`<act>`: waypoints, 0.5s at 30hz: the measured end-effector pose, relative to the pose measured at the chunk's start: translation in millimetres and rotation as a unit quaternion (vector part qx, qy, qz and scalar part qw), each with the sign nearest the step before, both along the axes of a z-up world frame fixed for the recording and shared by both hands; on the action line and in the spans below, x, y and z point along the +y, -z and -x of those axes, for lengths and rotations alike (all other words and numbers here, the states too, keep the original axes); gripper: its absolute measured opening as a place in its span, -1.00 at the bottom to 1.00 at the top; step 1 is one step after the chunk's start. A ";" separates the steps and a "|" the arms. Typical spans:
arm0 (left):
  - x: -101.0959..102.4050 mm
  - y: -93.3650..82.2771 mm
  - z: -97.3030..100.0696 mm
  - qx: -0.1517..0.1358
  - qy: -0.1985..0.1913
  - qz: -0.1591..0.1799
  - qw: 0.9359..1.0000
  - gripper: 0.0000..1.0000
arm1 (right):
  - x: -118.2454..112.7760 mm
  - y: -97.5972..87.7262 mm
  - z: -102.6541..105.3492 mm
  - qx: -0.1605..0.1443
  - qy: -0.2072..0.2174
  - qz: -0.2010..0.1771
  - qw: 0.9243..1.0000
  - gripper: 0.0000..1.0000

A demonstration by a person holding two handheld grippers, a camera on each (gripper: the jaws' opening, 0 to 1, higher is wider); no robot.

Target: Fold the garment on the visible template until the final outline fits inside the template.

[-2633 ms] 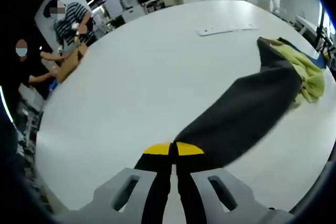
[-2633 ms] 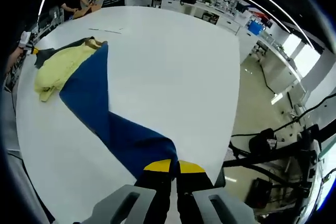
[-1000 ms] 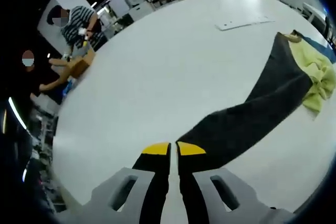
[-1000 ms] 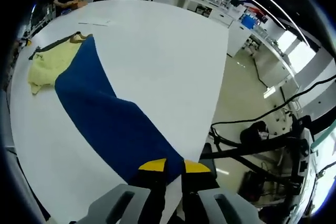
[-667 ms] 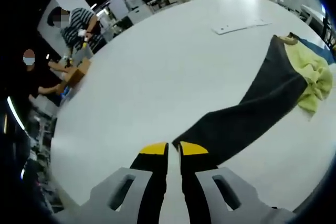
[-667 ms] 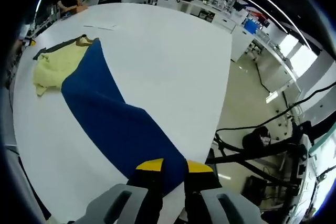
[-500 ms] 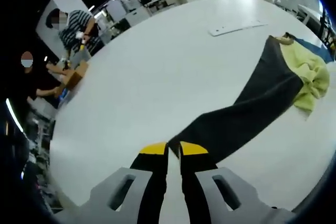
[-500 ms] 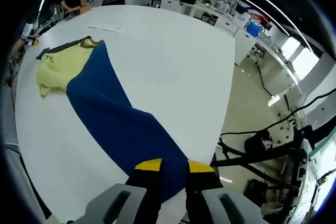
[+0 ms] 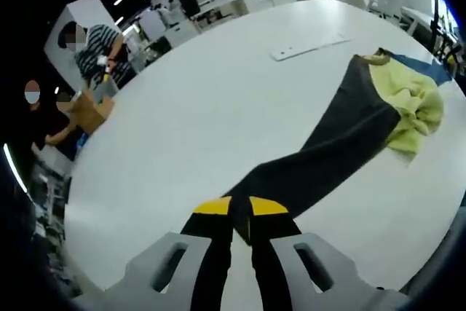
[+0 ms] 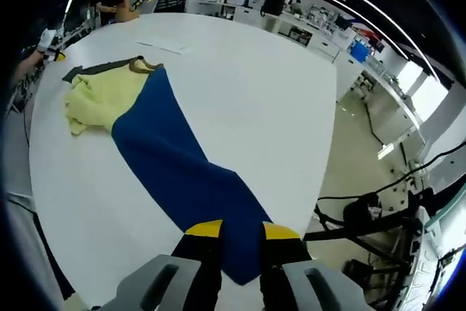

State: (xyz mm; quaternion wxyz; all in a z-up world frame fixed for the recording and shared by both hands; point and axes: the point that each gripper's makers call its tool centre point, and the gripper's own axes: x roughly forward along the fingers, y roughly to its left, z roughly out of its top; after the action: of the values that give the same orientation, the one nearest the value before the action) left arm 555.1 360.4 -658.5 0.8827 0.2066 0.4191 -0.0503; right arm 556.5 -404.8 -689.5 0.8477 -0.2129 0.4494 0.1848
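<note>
A garment lies stretched across the white table. Its crumpled yellow body has a dark grey sleeve running toward my left gripper. That gripper's jaws stand slightly apart, with the sleeve's end lying between the yellow tips. In the right gripper view the yellow body leads into a blue sleeve. The sleeve lies flat and ends between the parted jaws of my right gripper. A flat white template strip rests on the table beyond the garment, also seen as the strip.
People stand at the table's far end by a cardboard box. The table edge drops to the floor close to my right gripper, with chairs and cables below. Desks and equipment line the room behind.
Both grippers' jaws have parted from shut to open, and both sleeves now lie flat on the table. The blue sleeve's end has settled between the right jaws.
</note>
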 end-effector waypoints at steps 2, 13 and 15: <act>-2.2 -0.8 -0.5 -0.002 0.005 0.001 1.000 -0.91 | 5.0 -2.7 1.4 -0.003 -0.005 -0.002 1.000 -0.72; -30.9 -8.6 14.6 -0.017 0.036 0.025 0.999 -0.90 | 35.4 -14.1 13.3 -0.015 -0.041 -0.010 0.999 -0.70; -35.1 -9.2 18.7 -0.017 0.041 0.030 0.999 -0.90 | 39.0 -15.0 15.9 -0.015 -0.044 -0.014 0.999 -0.70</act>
State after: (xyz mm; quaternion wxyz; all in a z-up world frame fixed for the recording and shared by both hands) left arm 536.4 325.3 -649.4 0.8928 0.1981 0.3931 -0.0957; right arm 540.5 -365.7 -674.5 0.8482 -0.2235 0.4242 0.2249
